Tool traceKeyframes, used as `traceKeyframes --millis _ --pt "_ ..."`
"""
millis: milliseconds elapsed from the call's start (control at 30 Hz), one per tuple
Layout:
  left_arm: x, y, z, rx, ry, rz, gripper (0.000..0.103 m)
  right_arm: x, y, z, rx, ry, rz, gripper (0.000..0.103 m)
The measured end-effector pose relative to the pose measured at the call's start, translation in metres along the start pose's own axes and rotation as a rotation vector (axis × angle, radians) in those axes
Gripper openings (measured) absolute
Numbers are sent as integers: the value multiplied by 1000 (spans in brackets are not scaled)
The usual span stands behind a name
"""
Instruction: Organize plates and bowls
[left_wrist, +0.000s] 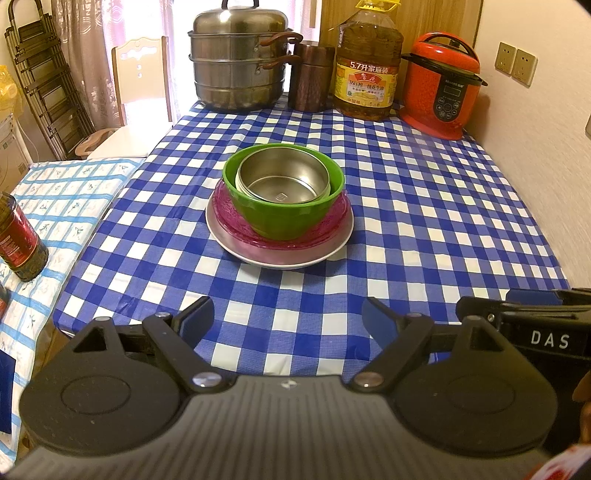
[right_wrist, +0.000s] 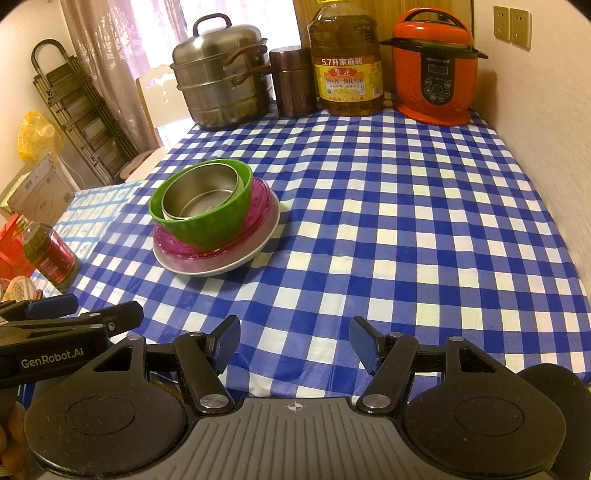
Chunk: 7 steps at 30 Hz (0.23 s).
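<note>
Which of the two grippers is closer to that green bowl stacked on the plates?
Left, though only slightly. The left gripper faces the green bowl straight ahead across the checked cloth. The right gripper sits further to the side, so the bowl lies ahead and to its left. Both are open and touch nothing.

Blue-checked table (left_wrist: 424, 221) bearing white plate (left_wrist: 280, 256), steamer pot (left_wrist: 238, 62), canister (left_wrist: 310, 77), oil jug (left_wrist: 367, 70), red cooker (left_wrist: 439, 88).

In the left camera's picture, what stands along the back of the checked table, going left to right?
steel steamer pot → copper canister → big oil bottle → red pressure cooker
</note>
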<state>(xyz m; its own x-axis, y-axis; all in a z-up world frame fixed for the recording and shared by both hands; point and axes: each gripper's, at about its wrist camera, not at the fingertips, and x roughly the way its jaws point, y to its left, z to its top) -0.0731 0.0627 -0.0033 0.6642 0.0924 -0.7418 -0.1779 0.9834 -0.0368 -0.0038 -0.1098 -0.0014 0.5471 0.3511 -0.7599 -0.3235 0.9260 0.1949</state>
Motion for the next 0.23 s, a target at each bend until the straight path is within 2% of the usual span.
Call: traceKeyframes --millis 233 --pt "0 2 -3 -5 -11 10 86 0 0 0 0 -1 -1 66"
